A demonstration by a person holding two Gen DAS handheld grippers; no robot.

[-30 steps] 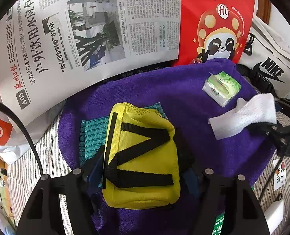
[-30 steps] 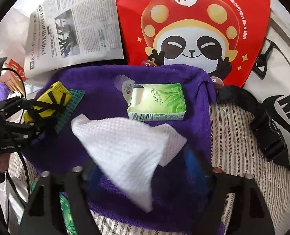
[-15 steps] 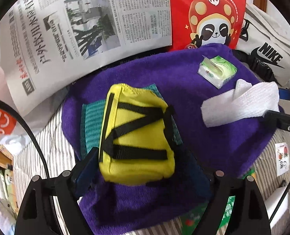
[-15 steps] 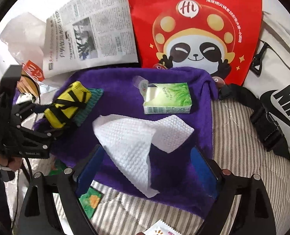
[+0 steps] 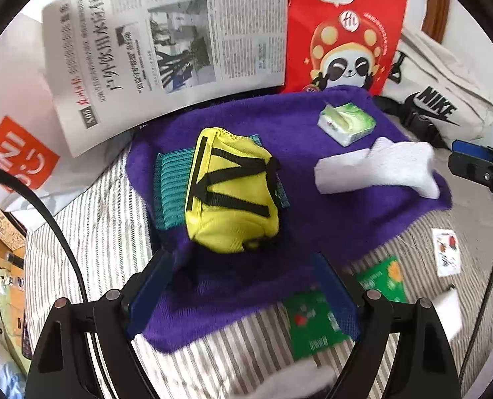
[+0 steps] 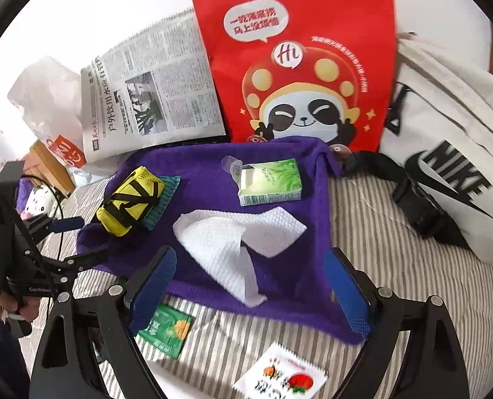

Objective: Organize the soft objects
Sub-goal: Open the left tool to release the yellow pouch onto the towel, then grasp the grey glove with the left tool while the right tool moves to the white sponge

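Observation:
A purple towel (image 5: 312, 232) (image 6: 206, 163) lies spread on the striped bed. On it sit a yellow pouch with black straps (image 5: 229, 189) (image 6: 130, 201) on a teal cloth (image 5: 168, 189) (image 6: 165, 199), a green tissue pack (image 5: 346, 124) (image 6: 269, 183) and a white paper towel (image 5: 376, 169) (image 6: 233, 239). My left gripper (image 5: 243, 296) is open and empty, just short of the pouch. My right gripper (image 6: 249, 286) is open and empty, just short of the paper towel; it also shows in the left wrist view (image 5: 479, 166).
A newspaper (image 5: 166, 50), a red panda bag (image 6: 299, 66) and a white Nike bag (image 6: 452, 166) stand behind the towel. Green packets (image 5: 316, 322) (image 6: 166, 329) and a white sachet (image 6: 283, 375) lie on the striped sheet (image 6: 396, 249) in front.
Both grippers have let go and drawn back toward me. The pouch now rests on the teal cloth and the paper towel lies on the purple towel.

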